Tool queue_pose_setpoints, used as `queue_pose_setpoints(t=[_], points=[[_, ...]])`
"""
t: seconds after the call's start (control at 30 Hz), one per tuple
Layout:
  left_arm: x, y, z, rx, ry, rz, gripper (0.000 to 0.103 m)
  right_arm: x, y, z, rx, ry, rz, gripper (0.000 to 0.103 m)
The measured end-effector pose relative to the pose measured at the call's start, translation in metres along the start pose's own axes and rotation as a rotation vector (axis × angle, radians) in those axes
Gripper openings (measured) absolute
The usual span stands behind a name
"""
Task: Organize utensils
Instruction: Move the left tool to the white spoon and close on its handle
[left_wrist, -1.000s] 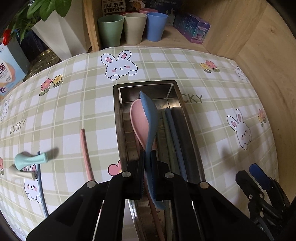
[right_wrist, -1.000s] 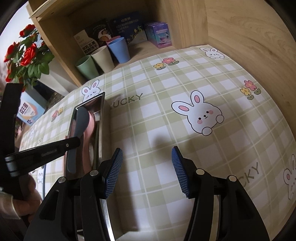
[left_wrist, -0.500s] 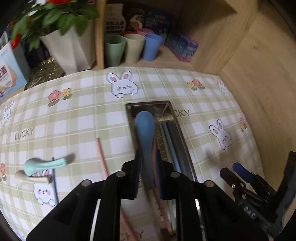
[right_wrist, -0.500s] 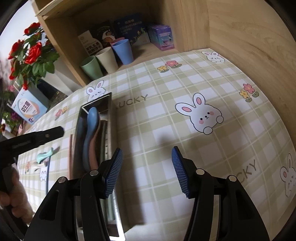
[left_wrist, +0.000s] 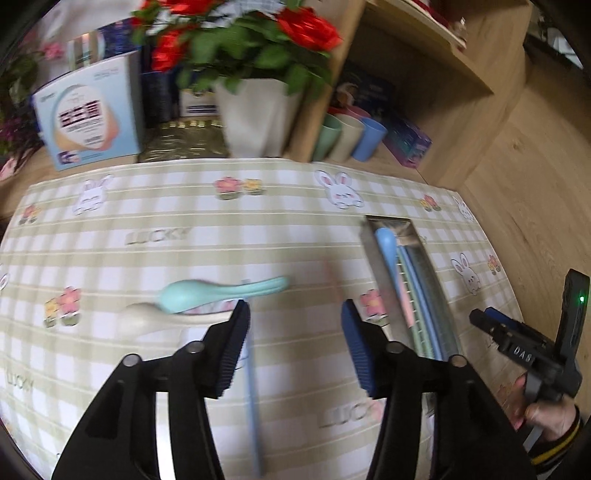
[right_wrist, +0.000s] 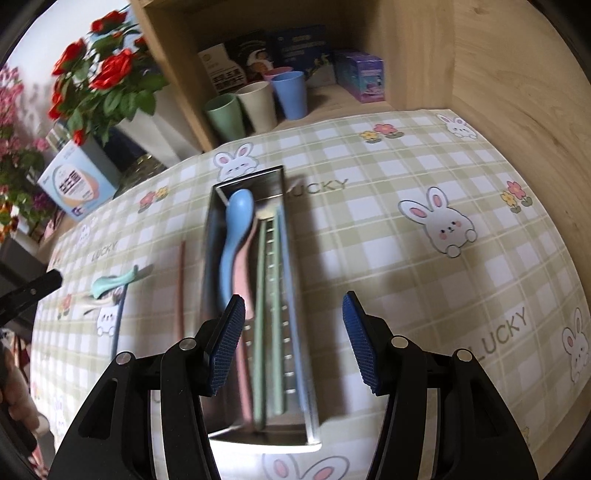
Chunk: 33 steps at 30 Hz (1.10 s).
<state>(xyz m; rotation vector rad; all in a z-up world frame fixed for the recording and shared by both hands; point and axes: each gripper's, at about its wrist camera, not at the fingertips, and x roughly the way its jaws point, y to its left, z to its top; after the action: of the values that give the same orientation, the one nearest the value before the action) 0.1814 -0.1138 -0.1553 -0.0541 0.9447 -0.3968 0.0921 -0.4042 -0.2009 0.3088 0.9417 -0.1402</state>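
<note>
On my desk (right_wrist: 424, 155) the steel tray (right_wrist: 295, 369) already holds a blue spoon (right_wrist: 236, 221), a pink one and some chopsticks, while a mint spoon (left_wrist: 218, 293), a cream spoon (left_wrist: 147, 321) and two loose sticks wait outside, my left tool (left_wrist: 293, 343) having just been opening, empty, my right tool (right_wrist: 293, 341) half open, empty too

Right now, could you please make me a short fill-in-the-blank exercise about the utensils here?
1. The blue spoon lies inside the metal ____.
2. The teal spoon lies on the checked ____.
3. The left gripper holds ____.
4. The three cups stand on the wooden ____.

Missing words: tray; tablecloth; nothing; shelf
</note>
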Motion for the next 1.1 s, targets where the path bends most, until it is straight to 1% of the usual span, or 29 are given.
queue_pose_setpoints(t=[0.03,0.1,0.17,0.27,0.4,0.53,0.67,0.87,0.97,1.03,1.1], points=[[-0.004,0.009,-0.003,-0.008,-0.004,0.004,0.058,-0.001,0.005,-0.001,-0.009,-0.001,0.000,0.054],[-0.012,0.026,-0.009,-0.029,-0.011,0.018,0.060,-0.001,0.015,-0.003,-0.027,0.000,0.005,0.054],[-0.017,0.044,-0.016,-0.057,-0.003,0.038,0.060,-0.001,0.025,-0.005,-0.045,0.004,0.009,0.054],[-0.020,0.065,-0.031,-0.098,0.004,0.046,0.060,0.002,0.038,-0.008,-0.069,0.018,0.014,0.054],[-0.017,0.078,-0.050,-0.089,0.015,0.073,0.060,0.005,0.052,-0.013,-0.097,0.031,0.016,0.054],[-0.011,0.093,-0.057,-0.114,0.026,0.075,0.060,0.009,0.062,-0.017,-0.121,0.046,0.010,0.054],[-0.007,0.110,-0.052,-0.141,0.006,0.071,0.059,0.014,0.067,-0.019,-0.132,0.061,0.002,0.054],[0.013,0.135,-0.023,-0.147,-0.003,0.055,0.056,0.021,0.074,-0.018,-0.149,0.078,-0.013,0.054],[0.030,0.144,-0.010,-0.140,0.011,0.017,0.051,0.023,0.078,-0.017,-0.159,0.083,-0.021,0.054],[0.044,0.147,-0.003,-0.136,0.028,-0.023,0.050,0.025,0.081,-0.016,-0.169,0.084,-0.027,0.054],[0.054,0.146,0.001,-0.120,0.044,-0.045,0.050,0.025,0.084,-0.015,-0.175,0.085,-0.032,0.054]])
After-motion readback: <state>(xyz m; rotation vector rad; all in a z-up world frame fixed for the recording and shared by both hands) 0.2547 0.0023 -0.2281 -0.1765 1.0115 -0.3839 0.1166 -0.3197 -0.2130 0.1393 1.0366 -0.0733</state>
